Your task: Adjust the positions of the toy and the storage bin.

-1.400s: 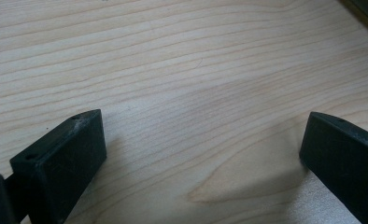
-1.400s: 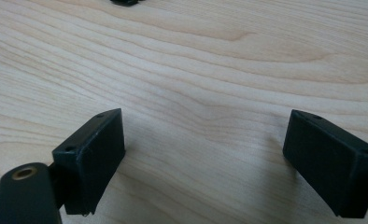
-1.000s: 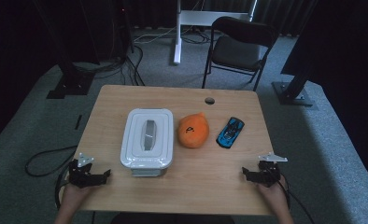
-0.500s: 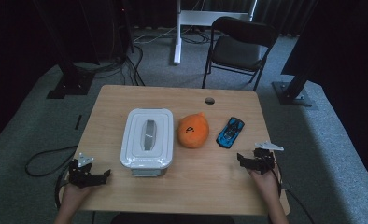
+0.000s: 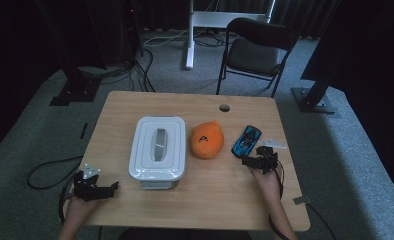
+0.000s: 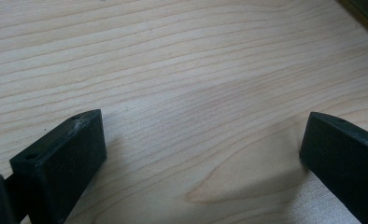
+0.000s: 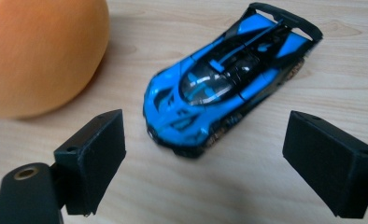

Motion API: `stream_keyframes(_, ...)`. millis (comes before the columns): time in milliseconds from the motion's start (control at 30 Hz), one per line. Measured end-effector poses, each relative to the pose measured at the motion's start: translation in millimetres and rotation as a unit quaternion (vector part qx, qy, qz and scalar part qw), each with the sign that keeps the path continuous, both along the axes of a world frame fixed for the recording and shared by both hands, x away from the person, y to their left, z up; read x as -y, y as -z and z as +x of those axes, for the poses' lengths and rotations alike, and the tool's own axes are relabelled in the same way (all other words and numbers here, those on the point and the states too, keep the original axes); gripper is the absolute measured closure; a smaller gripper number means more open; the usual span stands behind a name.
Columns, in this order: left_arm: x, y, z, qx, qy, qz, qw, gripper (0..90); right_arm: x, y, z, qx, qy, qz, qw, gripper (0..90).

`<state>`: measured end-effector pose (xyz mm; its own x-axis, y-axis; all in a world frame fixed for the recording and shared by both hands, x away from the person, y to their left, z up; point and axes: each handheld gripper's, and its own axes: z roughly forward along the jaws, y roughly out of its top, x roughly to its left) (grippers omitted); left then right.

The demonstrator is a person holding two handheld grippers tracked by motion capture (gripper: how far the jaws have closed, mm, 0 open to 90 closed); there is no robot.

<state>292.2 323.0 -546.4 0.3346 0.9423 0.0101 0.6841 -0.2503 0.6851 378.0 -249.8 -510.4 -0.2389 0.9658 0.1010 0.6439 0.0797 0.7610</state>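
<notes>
Right gripper (image 5: 255, 161) jaws wide apart, just short of the blue car (image 7: 224, 79), which sits on the table (image 5: 215, 200) beside the orange ball (image 5: 207, 140). Approach squarely; straddle the car's sides before closing. Left gripper (image 5: 97, 189) open, idle at the table's edge.

Glossy toy car (image 7: 224, 88) on a matt, pale wood-grain table (image 6: 182, 70).
The blue and black car has a shiny, smooth painted finish. The orange ball (image 7: 37, 51) beside it looks soft and finely textured. Both black jaws look like matt plastic.
</notes>
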Motion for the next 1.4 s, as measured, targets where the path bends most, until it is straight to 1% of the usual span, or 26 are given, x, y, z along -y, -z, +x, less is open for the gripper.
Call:
stream_keyframes(67,0.0,0.0,0.0,0.000,0.000,0.000,1.0000,0.8,-4.1,-0.4,6.2,0.002,0.014,0.007,0.9999,12.3)
stream_keyframes(200,0.0,0.0,0.0,0.000,0.000,0.000,1.0000,0.8,-10.0,-1.6,18.9,0.001,0.043,0.009,0.9990,12.0)
stream_keyframes(267,0.0,0.0,0.0,0.000,0.000,0.000,1.0000,0.8,-11.9,-2.7,24.6,-0.001,0.052,0.014,0.9985,11.7)
stream_keyframes(300,0.0,0.0,0.0,0.000,0.000,0.000,1.0000,0.8,-13.9,-3.5,28.1,0.001,0.063,0.014,0.9979,11.6)
stream_keyframes(400,0.0,0.0,0.0,0.000,0.000,0.000,1.0000,0.8,-17.7,-3.5,35.5,-0.001,0.083,0.016,0.9964,11.6)
stream_keyframes(467,0.0,0.0,0.0,0.000,0.000,0.000,1.0000,0.8,-21.2,-1.4,41.0,-0.009,0.094,0.013,0.9955,11.6)
stream_keyframes(500,0.0,0.0,0.0,0.000,0.000,0.000,1.0000,0.8,-23.6,0.4,43.4,-0.010,0.105,0.008,0.9944,11.6)
stream_keyframes(567,0.0,0.0,0.0,0.000,0.000,0.000,1.0000,0.8,-26.1,3.7,47.0,-0.014,0.113,0.003,0.9935,11.6)
stream_keyframes(600,0.0,0.0,0.0,0.000,0.000,0.000,1.0000,0.8,-27.0,5.4,48.5,-0.016,0.122,0.004,0.9924,11.6)
stream_keyframes(667,-0.1,0.0,0.1,0.000,0.001,0.000,1.0000,0.8,-27.5,8.4,51.7,-0.020,0.129,0.009,0.9914,11.6)
stream_keyframes(700,-0.2,0.0,0.2,0.000,0.002,0.000,1.0000,0.8,-28.5,10.4,53.7,-0.020,0.139,0.007,0.9901,11.6)
stream_keyframes(767,-0.2,0.0,0.2,0.000,0.002,0.000,1.0000,0.8,-30.7,13.4,56.9,-0.025,0.144,0.007,0.9892,11.6)
stream_keyframes(867,-0.2,0.0,0.2,0.000,0.002,0.000,1.0000,0.8,-35.2,18.6,61.6,-0.030,0.156,-0.002,0.9872,11.3)
stream_keyframes(900,-0.2,0.0,0.2,0.000,0.002,0.000,1.0000,0.8,-36.3,19.8,62.4,-0.027,0.164,-0.003,0.9861,11.4)
stream_keyframes(1067,-0.2,0.0,0.2,0.000,0.002,0.000,1.0000,0.8,-36.9,21.8,65.5,-0.031,0.184,0.002,0.9824,11.4)
stream_keyframes(1167,-0.2,0.0,0.2,0.000,0.002,0.000,1.0000,0.8,-39.9,22.2,66.6,-0.032,0.194,-0.004,0.9804,11.5)
stream_keyframes(1233,-0.2,0.0,0.2,0.000,0.002,0.000,1.0000,0.8,-40.5,22.4,67.3,-0.032,0.197,-0.007,0.9798,11.5)
stream_keyframes(1267,-0.2,0.0,0.2,0.000,0.002,0.000,1.0000,0.8,-40.5,22.5,67.3,-0.032,0.200,-0.005,0.9792,11.7)
stream_keyframes(1300,-0.2,0.0,0.2,0.000,0.002,0.000,1.0000,0.8,-40.3,22.7,67.8,-0.036,0.200,-0.004,0.9790,11.7)
stream_keyframes(1400,-0.2,0.0,0.2,0.000,0.002,0.000,1.0000,0.8,-40.5,22.4,67.6,-0.037,0.203,-0.002,0.9784,11.6)
